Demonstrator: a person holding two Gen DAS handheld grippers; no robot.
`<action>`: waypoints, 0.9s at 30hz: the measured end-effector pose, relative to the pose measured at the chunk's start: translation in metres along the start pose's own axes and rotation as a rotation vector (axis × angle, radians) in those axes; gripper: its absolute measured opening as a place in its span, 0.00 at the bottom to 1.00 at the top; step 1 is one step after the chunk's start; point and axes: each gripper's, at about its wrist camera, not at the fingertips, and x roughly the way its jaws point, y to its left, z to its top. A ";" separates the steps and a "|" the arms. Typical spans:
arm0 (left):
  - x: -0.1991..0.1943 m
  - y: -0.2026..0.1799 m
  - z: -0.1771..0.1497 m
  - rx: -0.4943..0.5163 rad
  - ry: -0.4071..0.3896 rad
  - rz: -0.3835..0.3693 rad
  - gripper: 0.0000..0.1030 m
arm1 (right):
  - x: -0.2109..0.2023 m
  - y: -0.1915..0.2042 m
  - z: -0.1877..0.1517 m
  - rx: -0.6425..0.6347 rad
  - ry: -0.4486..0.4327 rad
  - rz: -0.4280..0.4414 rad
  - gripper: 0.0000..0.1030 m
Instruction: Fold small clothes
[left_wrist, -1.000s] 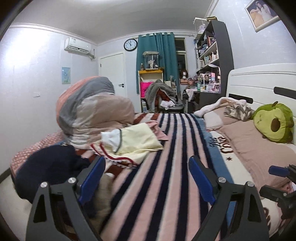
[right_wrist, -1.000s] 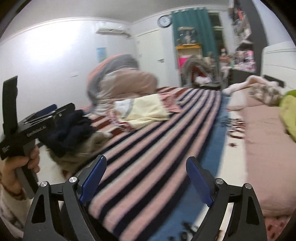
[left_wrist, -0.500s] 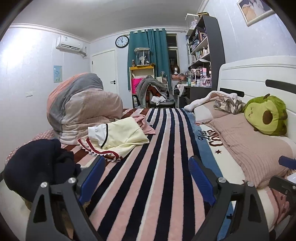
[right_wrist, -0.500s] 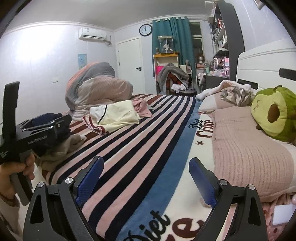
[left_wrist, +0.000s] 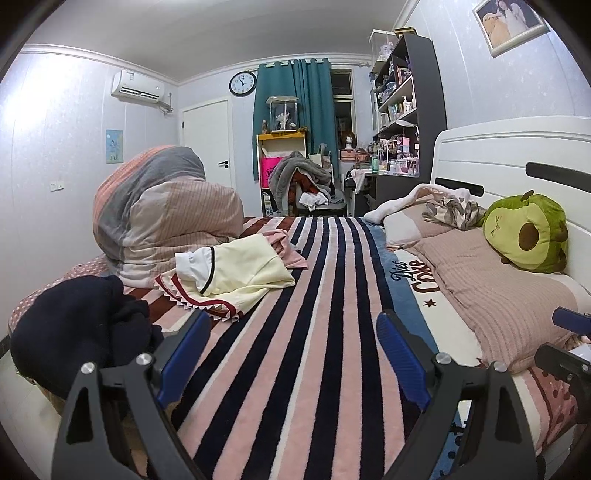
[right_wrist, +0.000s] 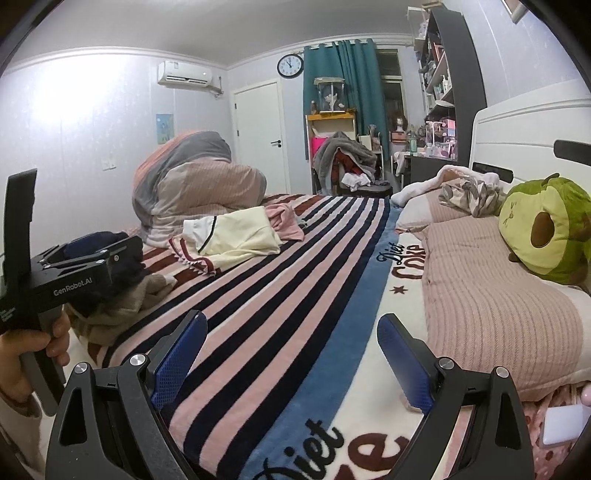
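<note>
Swinging my right gripper (right_wrist: 291, 363) rightward, both jaws widening empty, I am risking snagging the striped fleece blanket (right_wrist: 280, 280) instead of the pale yellow garment (right_wrist: 240, 240).

Home bedroom: striped bed (left_wrist: 314, 332), pillows (left_wrist: 498, 295), avocado plush (left_wrist: 524, 236), cluttered shelves (left_wrist: 402, 110).

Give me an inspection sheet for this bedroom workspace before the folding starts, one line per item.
Surface: striped blanket on the bed, middle bare.
Job's things: cream garment and pink garment unfolded beside the rolled duvet; dark navy garment bunched at the bed's near left edge.
Clutter: avocado plush and crumpled cloth on the pillows.
Grippers: left gripper and right gripper, jaws open, nothing between them; the right jaws have just been opening.
Cables: nothing seen.
Surroundings: wall clock, teal curtain, crowded shelves, clothes-heaped chair.
</note>
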 end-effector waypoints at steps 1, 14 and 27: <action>-0.002 0.000 0.001 0.000 0.002 -0.001 0.86 | 0.001 0.000 0.000 0.000 0.001 0.000 0.89; -0.033 -0.001 0.011 0.020 -0.037 -0.011 0.87 | -0.031 0.019 0.014 -0.033 -0.085 0.059 0.89; -0.033 0.000 0.010 0.012 -0.035 -0.013 0.87 | -0.029 0.023 0.016 -0.041 -0.089 0.072 0.89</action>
